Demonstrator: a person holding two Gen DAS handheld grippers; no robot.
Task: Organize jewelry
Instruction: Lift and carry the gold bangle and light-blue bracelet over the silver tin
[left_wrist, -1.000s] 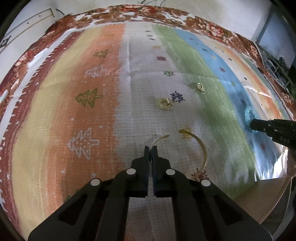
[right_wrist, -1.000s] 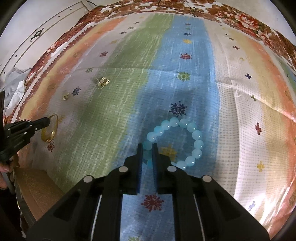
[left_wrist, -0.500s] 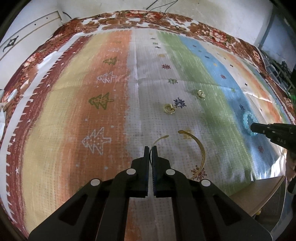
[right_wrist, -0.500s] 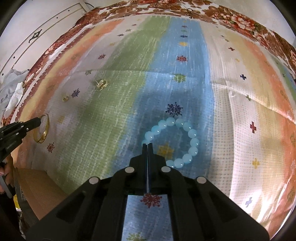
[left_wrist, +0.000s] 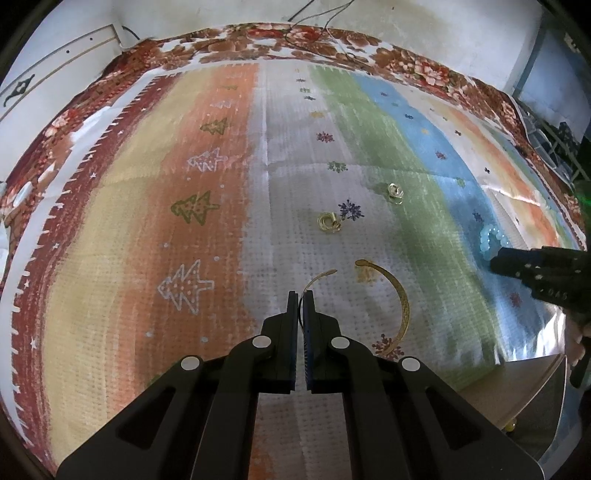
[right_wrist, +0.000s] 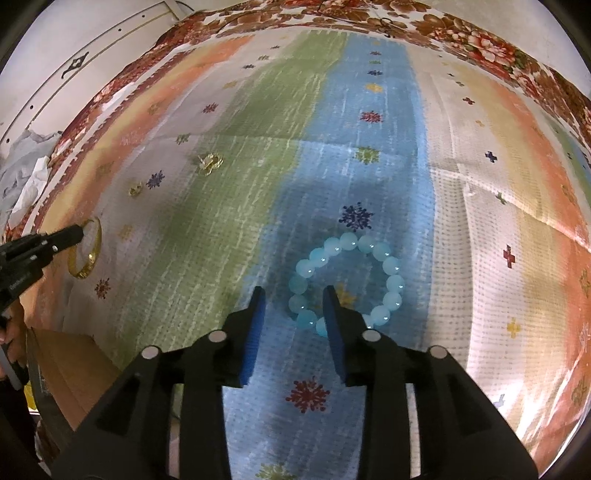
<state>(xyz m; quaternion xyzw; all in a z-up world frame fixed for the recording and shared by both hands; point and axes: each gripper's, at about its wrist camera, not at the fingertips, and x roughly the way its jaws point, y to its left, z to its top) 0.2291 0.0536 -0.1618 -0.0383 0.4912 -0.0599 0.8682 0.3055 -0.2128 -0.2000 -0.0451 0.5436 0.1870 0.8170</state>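
My left gripper (left_wrist: 301, 295) is shut on the thin end of an open gold bangle (left_wrist: 400, 299), whose arc curves out to the right over the striped cloth. In the right wrist view the bangle (right_wrist: 92, 247) shows at the far left by the left gripper's tip. A bracelet of pale blue beads (right_wrist: 347, 280) lies on the blue stripe. My right gripper (right_wrist: 295, 297) is open, its jaws either side of the bracelet's near-left beads. Two small gold earrings (left_wrist: 328, 223) (left_wrist: 395, 191) lie further back; they also show in the right wrist view (right_wrist: 209, 162) (right_wrist: 135, 190).
A striped cloth with a red floral border (left_wrist: 258, 44) covers the table. A bare wooden corner of the table (left_wrist: 517, 391) shows at the near right edge of the cloth. A white wall stands behind, and crumpled white fabric (right_wrist: 26, 177) lies at the far left.
My right gripper was shut half a second ago and has opened around the near beads of the blue bracelet. My left gripper stays shut on the gold bangle and has drawn back slightly.
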